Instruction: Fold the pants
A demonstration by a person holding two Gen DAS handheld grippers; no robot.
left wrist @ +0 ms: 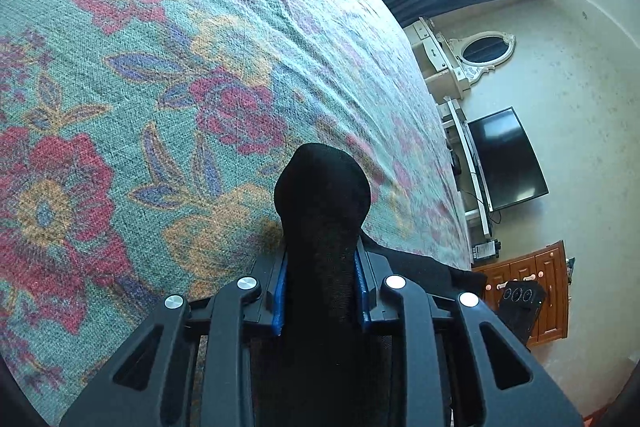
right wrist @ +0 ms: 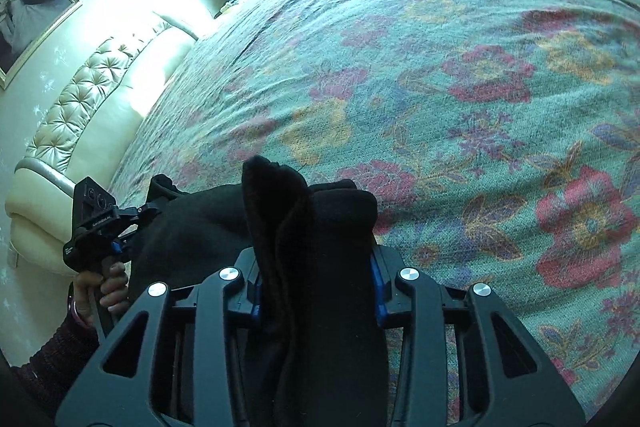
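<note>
Floral bedspread (left wrist: 168, 75) w/ black pants (right wrist: 316, 227), L gripper (left wrist: 322, 279) & R gripper (right wrist: 318, 279) jaws both pinching fabric.

The pair of black, soft knit-fabric pants (left wrist: 322, 211) is bunched into thick folds rather than spread flat. In the left wrist view one rounded, doubled-over bulge of the cloth stands up between two blue pads, which press on it from both sides, and more of the cloth trails off to the right, low over the floral bedspread (left wrist: 160, 67). In the right wrist view a thicker wad of the pants (right wrist: 308, 227), showing several layered folds with a deep crease down the middle, is likewise pinched between blue pads; from there the fabric stretches left in a dark sheet above the bed.
</note>
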